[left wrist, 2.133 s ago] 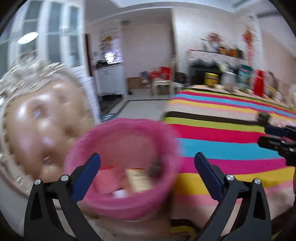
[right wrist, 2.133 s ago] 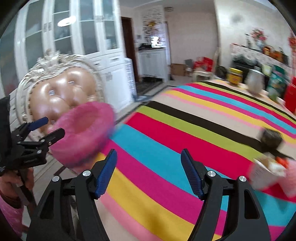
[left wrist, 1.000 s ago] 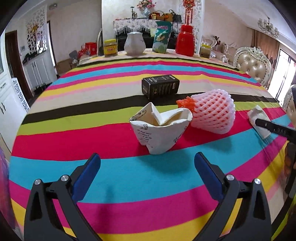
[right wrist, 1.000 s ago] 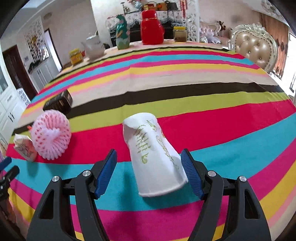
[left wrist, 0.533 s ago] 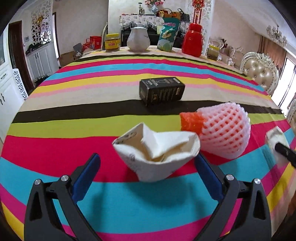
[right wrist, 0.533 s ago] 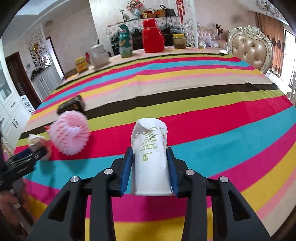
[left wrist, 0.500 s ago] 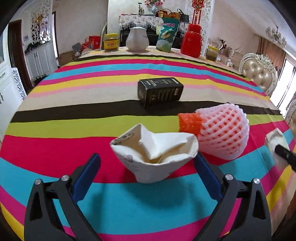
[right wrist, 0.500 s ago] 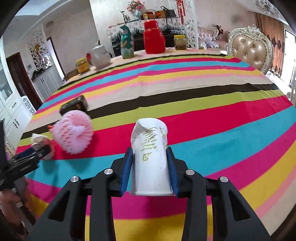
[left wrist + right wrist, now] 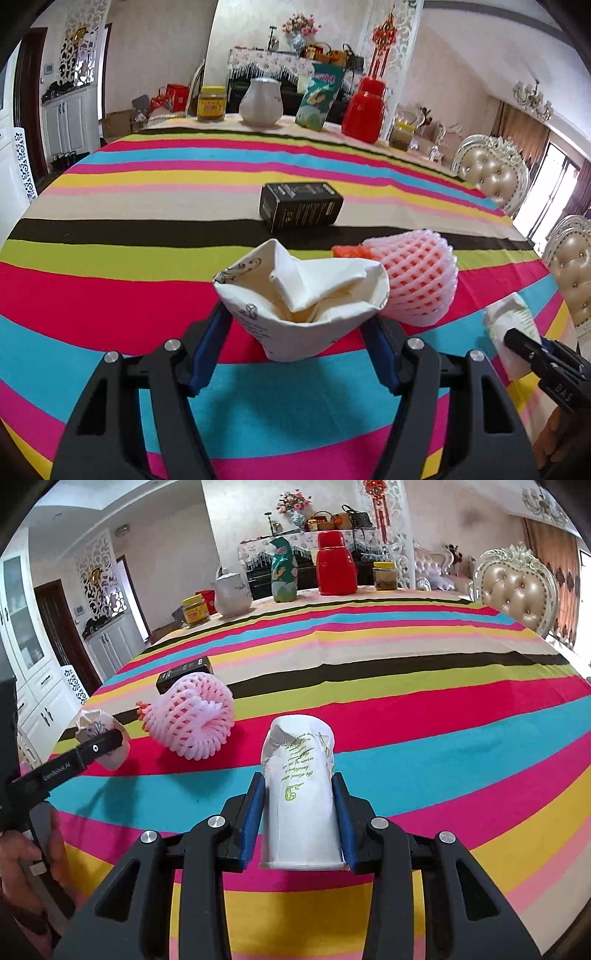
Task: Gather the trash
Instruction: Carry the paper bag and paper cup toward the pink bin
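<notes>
a home dining room: striped tablecloth (image 9: pixel 147 177), tufted chairs (image 9: pixel 517 587).

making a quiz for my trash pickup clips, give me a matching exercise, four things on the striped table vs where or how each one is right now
Things:
1. crushed paper cup
2. printed paper cup
3. foam fruit net
4. black box

States:
A. lying free, ungripped, on the red stripe
B. between the left gripper's fingers
C. on the beige stripe, farthest back
D. clamped in the right gripper

Pairs: 1-B, 2-D, 3-A, 4-C

Pale patterned walls (image 9: pixel 155 44), white cabinets (image 9: pixel 33 686), tufted cream chairs (image 9: pixel 517 587), a chandelier (image 9: pixel 532 99), and a lace-draped sideboard (image 9: pixel 269 64) beyond the striped table (image 9: pixel 147 177).
</notes>
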